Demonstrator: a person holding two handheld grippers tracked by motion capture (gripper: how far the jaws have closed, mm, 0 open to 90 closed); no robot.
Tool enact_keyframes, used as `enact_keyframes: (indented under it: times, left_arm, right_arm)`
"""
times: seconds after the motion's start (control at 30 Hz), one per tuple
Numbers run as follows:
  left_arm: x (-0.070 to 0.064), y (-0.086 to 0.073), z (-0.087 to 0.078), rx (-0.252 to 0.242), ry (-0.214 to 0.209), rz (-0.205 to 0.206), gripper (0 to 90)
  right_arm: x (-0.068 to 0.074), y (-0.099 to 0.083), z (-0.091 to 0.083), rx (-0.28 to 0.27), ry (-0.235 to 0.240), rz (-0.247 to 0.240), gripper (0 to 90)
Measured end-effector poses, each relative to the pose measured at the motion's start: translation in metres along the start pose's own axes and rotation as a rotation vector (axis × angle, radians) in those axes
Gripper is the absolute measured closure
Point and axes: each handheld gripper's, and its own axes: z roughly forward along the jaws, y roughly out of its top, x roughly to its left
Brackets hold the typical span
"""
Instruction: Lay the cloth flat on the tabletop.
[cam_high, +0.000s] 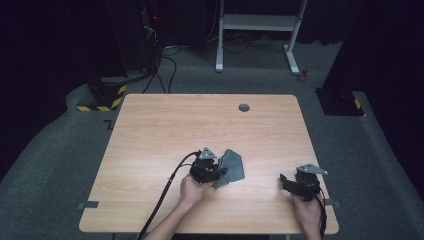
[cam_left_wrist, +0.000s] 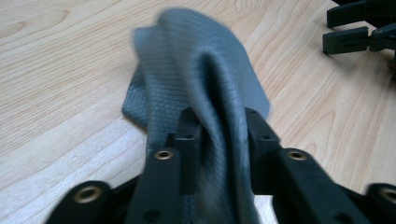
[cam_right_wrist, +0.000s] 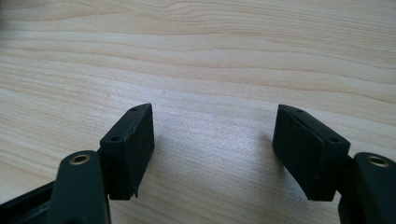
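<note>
Right now the left gripper has its fingers clenched on a fold of the grey cloth, w/ the pinched ridge running up between them and the rest of the cloth spilling fwd onto the bench. From the high view the cloth sits near the bench middle, towards the person's side, partly lifted and crumpled just beside the left gripper. The right gripper hovers low over bare wood w/ fingers spread wide, nothing between them; in the high view it is well apart from the cloth, to the right.

To do this step well, I'd judge: keep the left pinch firm and deep – the fold looks thick enough to hold, but a shallow bite could slip. Bring the right gripper in low towards a free edge or corner, close on one layer only, then pull the two apart evenly so the cloth flattens rather than bunches.

Materials: cloth is a soft, limp grey weave w/ a fine grid or waffle texture, drapes easily, no stiffness. Bench is pale wood-grain laminate, smooth, rounded corners – cloth should slide on it. Fingers are hard black blocks w/ flat pads.
</note>
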Motion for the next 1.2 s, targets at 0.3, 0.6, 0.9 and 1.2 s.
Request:
enact_keyframes:
  times: [0.3, 0.6, 0.9, 1.2]
  left_arm:
    - [0.007, -0.020, -0.028, -0.032, 0.051, 0.000, 53.7]
    - [0.004, -0.041, -0.036, -0.030, 0.112, 0.032, 53.6]
    - [0.009, -0.054, -0.027, -0.006, 0.220, 0.059, 48.6]
    - [0.009, -0.053, -0.026, 0.004, 0.269, 0.073, 41.7]
  right_arm:
    - [0.000, 0.001, 0.000, -0.008, -0.009, 0.006, 38.2]
    - [0.034, 0.010, 0.000, -0.006, 0.119, -0.083, 53.2]
    - [0.108, 0.029, 0.000, -0.068, 0.371, -0.314, 65.4]
    - [0.161, 0.039, 0.014, -0.025, 0.459, -0.419, 67.0]
